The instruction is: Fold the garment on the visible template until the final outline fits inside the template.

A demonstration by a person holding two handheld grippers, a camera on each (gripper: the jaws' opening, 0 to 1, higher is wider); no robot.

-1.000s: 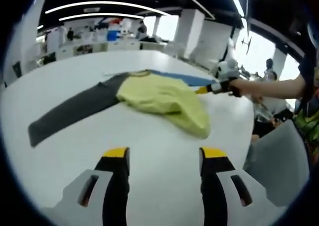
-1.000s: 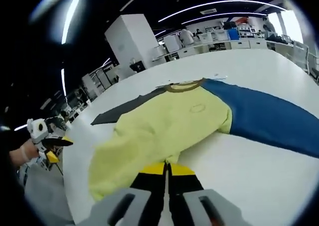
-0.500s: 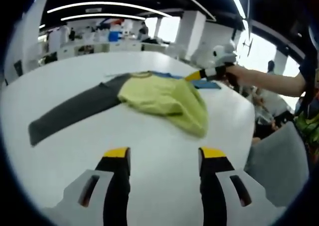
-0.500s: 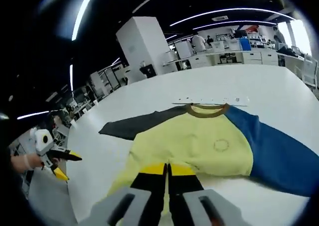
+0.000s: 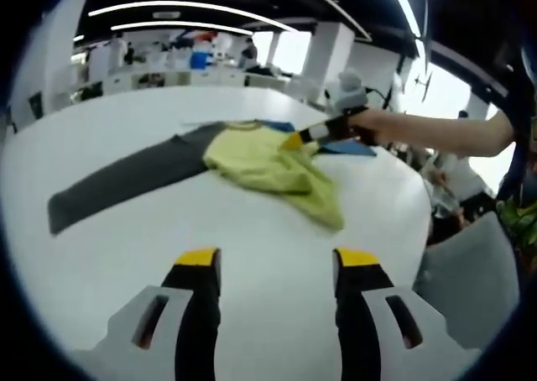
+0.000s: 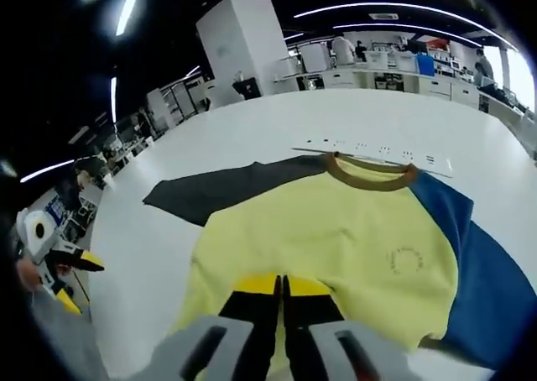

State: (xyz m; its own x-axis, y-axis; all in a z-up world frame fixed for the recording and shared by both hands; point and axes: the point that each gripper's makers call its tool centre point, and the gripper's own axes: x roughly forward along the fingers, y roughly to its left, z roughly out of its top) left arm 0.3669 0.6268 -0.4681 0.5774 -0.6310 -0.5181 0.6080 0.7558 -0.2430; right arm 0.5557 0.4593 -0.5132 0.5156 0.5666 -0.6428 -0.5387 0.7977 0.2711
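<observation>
A long-sleeved shirt lies on the white table (image 5: 252, 230). It has a yellow body (image 5: 267, 164) (image 6: 336, 238), a dark grey sleeve (image 5: 126, 180) (image 6: 218, 192), a blue sleeve (image 5: 346, 147) (image 6: 482, 272) and a brown collar (image 6: 369, 173). My right gripper (image 6: 281, 285) (image 5: 295, 139) is shut on the yellow hem, which it holds lifted over the shirt's body. My left gripper (image 5: 277, 259) (image 6: 69, 282) hangs open over bare table in front of the shirt, holding nothing. A pale strip with dark marks (image 6: 369, 152) lies just beyond the collar.
The table's rounded edge (image 5: 419, 230) runs at the right, with a grey chair (image 5: 470, 263) beside it. A person's arm (image 5: 436, 133) reaches in over that edge. Desks, white pillars (image 6: 247, 49) and people stand far behind.
My right gripper has carried the yellow hem up and inward, toward the collar, so less blue sleeve shows in the left gripper view. My left gripper has stayed open in place.
</observation>
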